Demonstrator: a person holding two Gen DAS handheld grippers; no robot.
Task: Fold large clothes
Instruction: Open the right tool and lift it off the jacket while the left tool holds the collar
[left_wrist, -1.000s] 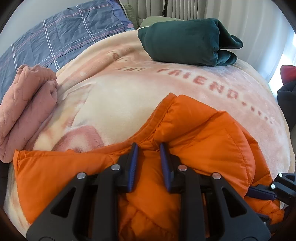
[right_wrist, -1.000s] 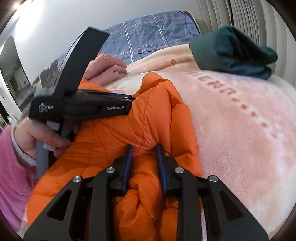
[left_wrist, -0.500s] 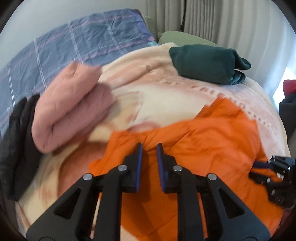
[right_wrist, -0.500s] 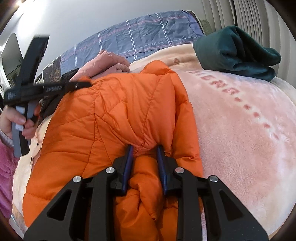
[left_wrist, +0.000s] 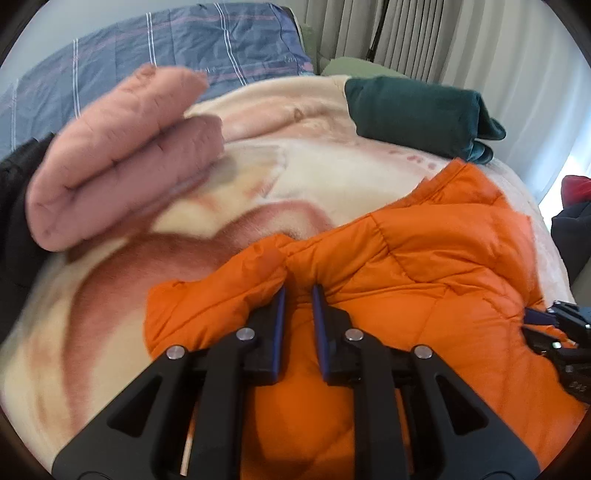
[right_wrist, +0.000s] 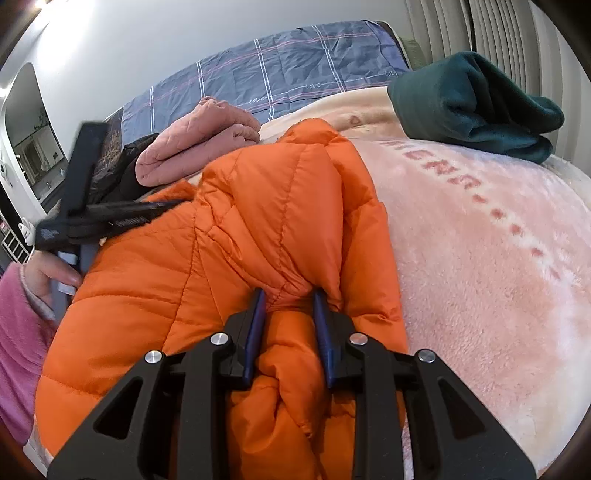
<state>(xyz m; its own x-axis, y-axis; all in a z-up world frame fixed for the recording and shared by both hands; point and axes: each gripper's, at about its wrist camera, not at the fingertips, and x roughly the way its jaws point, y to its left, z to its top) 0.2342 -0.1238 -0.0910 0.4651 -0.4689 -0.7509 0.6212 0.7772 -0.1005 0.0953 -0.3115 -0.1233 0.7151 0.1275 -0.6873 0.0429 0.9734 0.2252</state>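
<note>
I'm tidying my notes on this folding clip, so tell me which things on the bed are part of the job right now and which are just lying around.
In the job:
orange puffer jacket
left gripper, pinching the jacket's edge
right gripper, clamped on a bunch of jacket

Lying about:
folded pink garment
folded dark green garment
black garment
plaid sheet
plush blanket underneath

1. Both views are bright with soft daylight and no hard shadows.
2. In the left wrist view a window (left_wrist: 569, 162) at the right edge is blown out to white.
3. That view is smeared by motion blur, most on the pink folded cloth (left_wrist: 122, 155) and blanket (left_wrist: 110, 295).
4. The right wrist view is sharp; glare sits in its upper left corner.
5. Fisheye bending curves the curtains (right_wrist: 491, 37), and dark corners frame each picture.
</note>
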